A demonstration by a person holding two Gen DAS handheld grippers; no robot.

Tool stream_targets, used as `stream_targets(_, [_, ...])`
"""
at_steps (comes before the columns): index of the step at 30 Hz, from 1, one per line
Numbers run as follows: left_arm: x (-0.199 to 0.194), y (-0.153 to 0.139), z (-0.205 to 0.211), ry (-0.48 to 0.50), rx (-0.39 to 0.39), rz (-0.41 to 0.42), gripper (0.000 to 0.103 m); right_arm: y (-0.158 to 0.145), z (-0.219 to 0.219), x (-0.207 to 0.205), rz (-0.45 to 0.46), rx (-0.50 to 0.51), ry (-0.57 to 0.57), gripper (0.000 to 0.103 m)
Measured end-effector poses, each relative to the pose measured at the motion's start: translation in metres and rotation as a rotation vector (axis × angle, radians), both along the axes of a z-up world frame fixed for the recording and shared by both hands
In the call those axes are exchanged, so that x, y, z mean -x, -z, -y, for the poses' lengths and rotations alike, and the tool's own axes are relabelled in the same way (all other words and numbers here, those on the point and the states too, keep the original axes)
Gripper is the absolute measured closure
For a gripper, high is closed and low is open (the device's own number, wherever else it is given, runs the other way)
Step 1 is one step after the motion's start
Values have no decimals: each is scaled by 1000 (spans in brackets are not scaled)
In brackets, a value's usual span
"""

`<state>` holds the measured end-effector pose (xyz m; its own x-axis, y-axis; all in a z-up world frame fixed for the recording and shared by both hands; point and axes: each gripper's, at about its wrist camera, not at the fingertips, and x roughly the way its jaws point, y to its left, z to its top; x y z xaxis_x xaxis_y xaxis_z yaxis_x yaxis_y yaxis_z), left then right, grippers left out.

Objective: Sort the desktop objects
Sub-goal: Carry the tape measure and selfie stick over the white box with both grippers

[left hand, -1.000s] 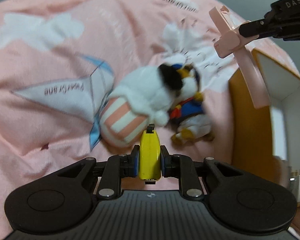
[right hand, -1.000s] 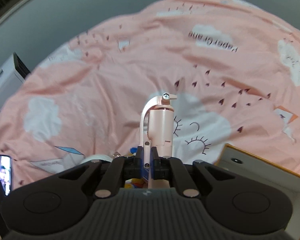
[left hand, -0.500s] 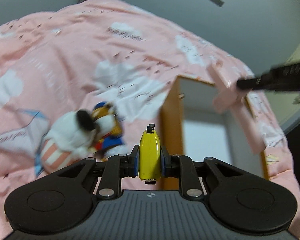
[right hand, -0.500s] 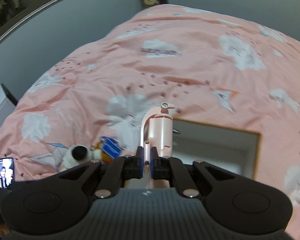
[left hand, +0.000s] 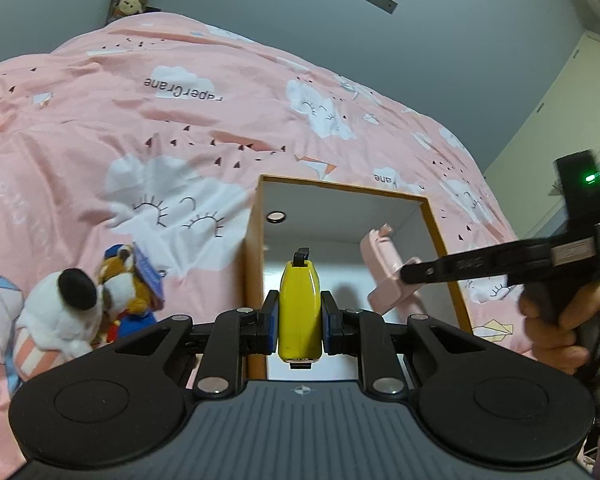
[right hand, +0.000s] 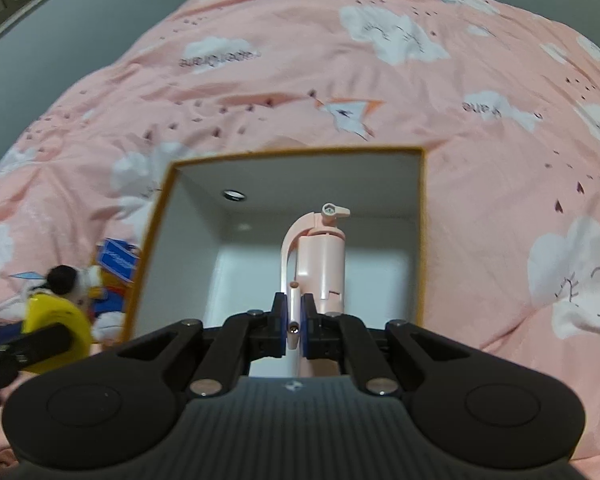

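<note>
My right hand-held gripper (right hand: 296, 316) is closed on the thin handle of a pale pink folding selfie stick (right hand: 324, 260), and the open box (right hand: 292, 152) lies directly ahead of and below it. The stick's long axis runs forward along my fingers, straight toward the box's far wall, with its head already over the white inside. From the left wrist view the stick (left hand: 384, 268) crosses the box's right half at a slant.

My left hand-held gripper (left hand: 299, 316) is clamped on a small yellow gadget (left hand: 299, 312) with a black loop on top, standing upright between the pads. It hangs over the near left part of the same box (left hand: 340, 186), so both hands are at the opening; I judge the right one deeper in and nearer to letting go.

The box has an orange-brown rim and white walls, one with a round metal eyelet. It sits on the pink cloud-print duvet (left hand: 180, 128). Just left of it lie two plush toys (left hand: 84, 304), still unsorted.
</note>
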<state>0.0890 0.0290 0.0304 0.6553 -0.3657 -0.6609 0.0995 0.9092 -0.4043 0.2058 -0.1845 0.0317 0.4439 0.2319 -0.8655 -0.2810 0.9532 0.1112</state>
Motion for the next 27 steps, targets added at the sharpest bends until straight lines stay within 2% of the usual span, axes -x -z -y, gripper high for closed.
stream_targets(6, [-7, 5, 12, 29, -2, -13, 81, 25, 14, -9, -27, 30, 50, 97])
stream_targets(12, [-10, 9, 16, 39, -5, -30, 81, 29, 5, -6, 16, 110, 22, 97])
stream_targets(27, [-14, 13, 19, 53, -5, -40, 81, 51, -16, -5, -12, 211, -12, 96])
